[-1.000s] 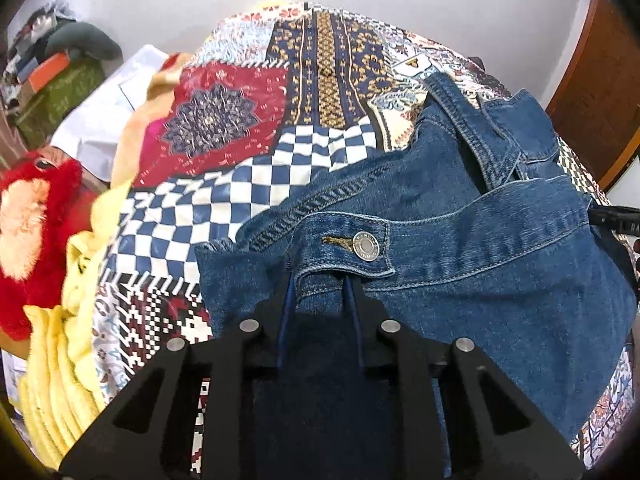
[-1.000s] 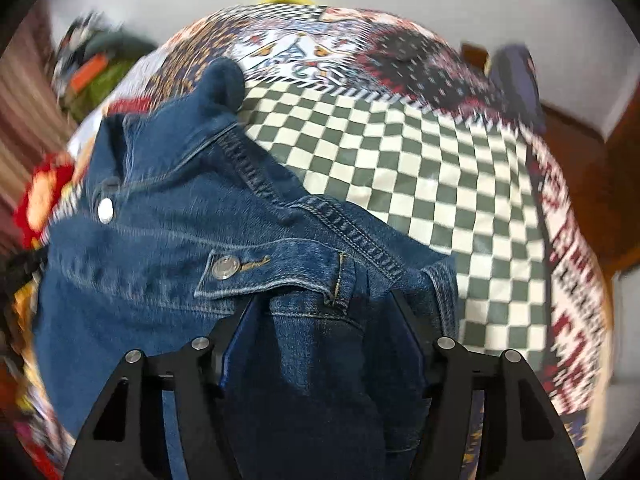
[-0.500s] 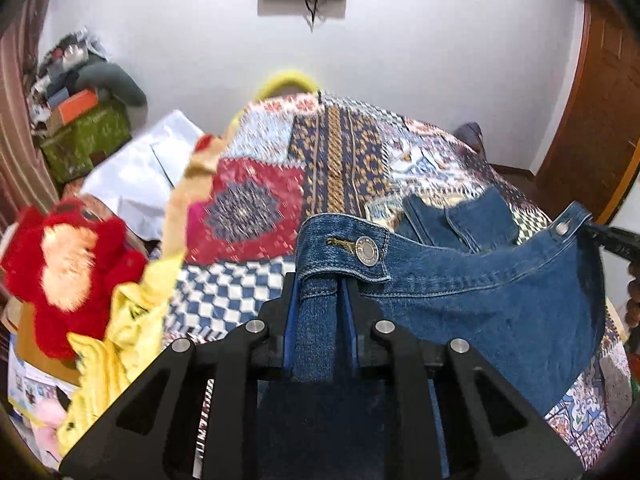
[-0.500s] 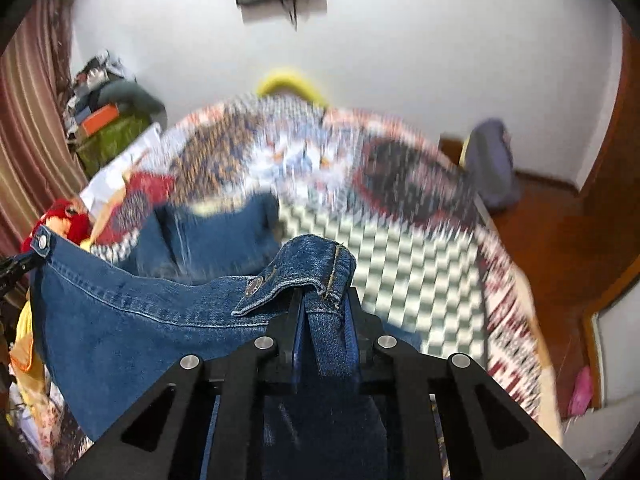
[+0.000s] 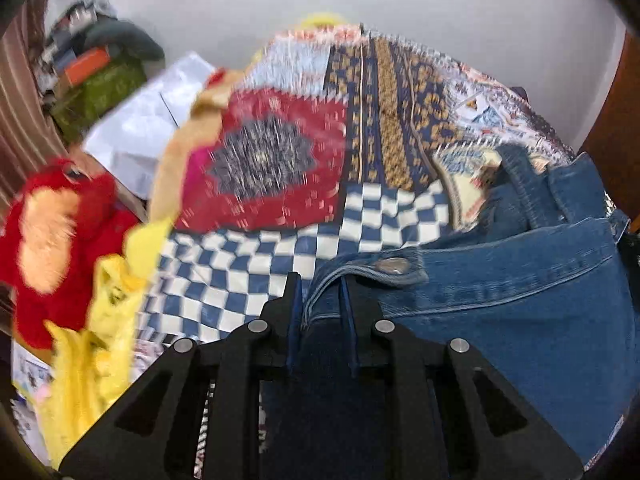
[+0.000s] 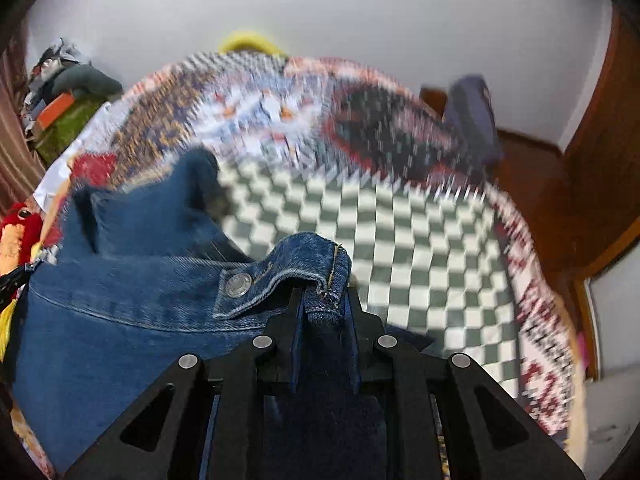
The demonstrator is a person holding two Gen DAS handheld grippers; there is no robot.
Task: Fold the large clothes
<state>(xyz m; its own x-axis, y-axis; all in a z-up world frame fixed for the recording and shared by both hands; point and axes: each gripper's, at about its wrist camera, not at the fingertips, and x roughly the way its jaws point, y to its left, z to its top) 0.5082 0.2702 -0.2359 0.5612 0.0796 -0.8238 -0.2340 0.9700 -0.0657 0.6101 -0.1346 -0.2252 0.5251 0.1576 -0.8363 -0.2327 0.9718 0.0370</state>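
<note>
A blue denim jacket hangs stretched between my two grippers over a patchwork bedspread. My left gripper is shut on the jacket's hem corner beside a metal snap button. My right gripper is shut on the other hem corner of the denim jacket, next to a snap button. The jacket's far part, with the collar, rests on the bedspread. The hem sags between the grippers.
A red plush toy and yellow cloth lie at the bed's left edge. Clutter and a green bag stand by the left wall. A wooden door is on the right. A dark bag sits by the far wall.
Both grippers lifted the jacket's hem up off the bed, then came down and forward again. Both views tilted back toward the bedspread. The grips stayed shut on the denim.
</note>
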